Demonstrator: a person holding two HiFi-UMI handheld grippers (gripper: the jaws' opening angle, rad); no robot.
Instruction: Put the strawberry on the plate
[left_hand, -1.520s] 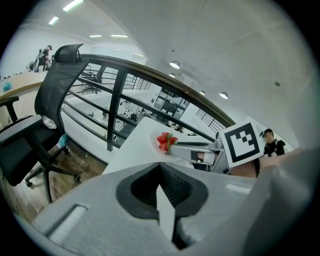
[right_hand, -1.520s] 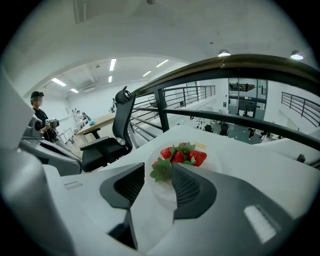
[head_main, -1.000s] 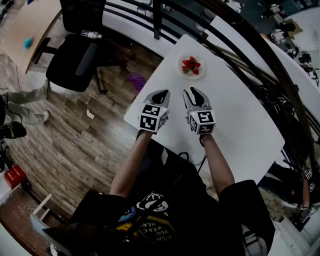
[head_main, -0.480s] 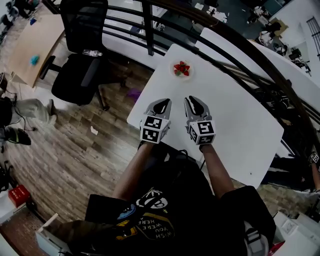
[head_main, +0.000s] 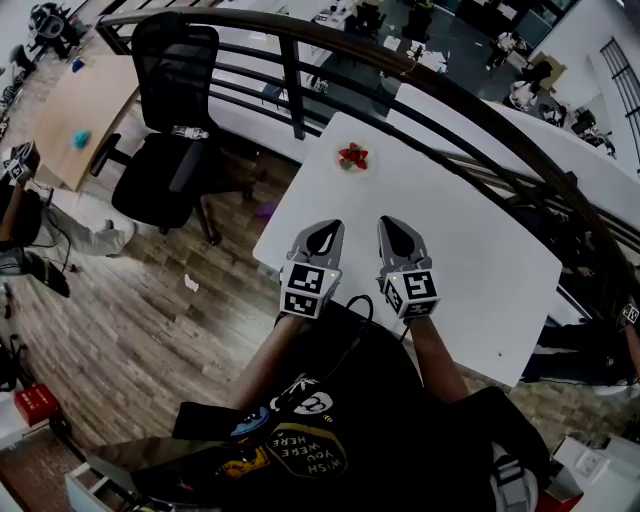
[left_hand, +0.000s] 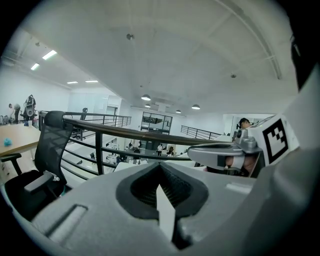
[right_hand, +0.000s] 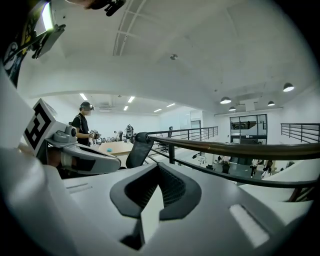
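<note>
Red strawberries (head_main: 351, 154) lie on a small white plate (head_main: 353, 166) at the far end of the white table (head_main: 480, 260). Both grippers hover side by side over the table's near edge, well short of the plate. My left gripper (head_main: 325, 232) is shut with nothing in it. My right gripper (head_main: 392, 228) is shut too, and empty. In the left gripper view the jaws (left_hand: 160, 187) meet and point up at the railing. The right gripper view shows its jaws (right_hand: 157, 187) closed the same way. Neither gripper view shows the plate.
A dark railing (head_main: 300, 90) curves behind the table. A black office chair (head_main: 170, 170) stands on the wooden floor to the left. A second white table (head_main: 560, 150) lies beyond the railing at right. A person (right_hand: 82, 125) stands far off in the right gripper view.
The right gripper's jaws have gone from apart to shut. Both grippers sit lower in the head view and the plate looks farther and smaller.
</note>
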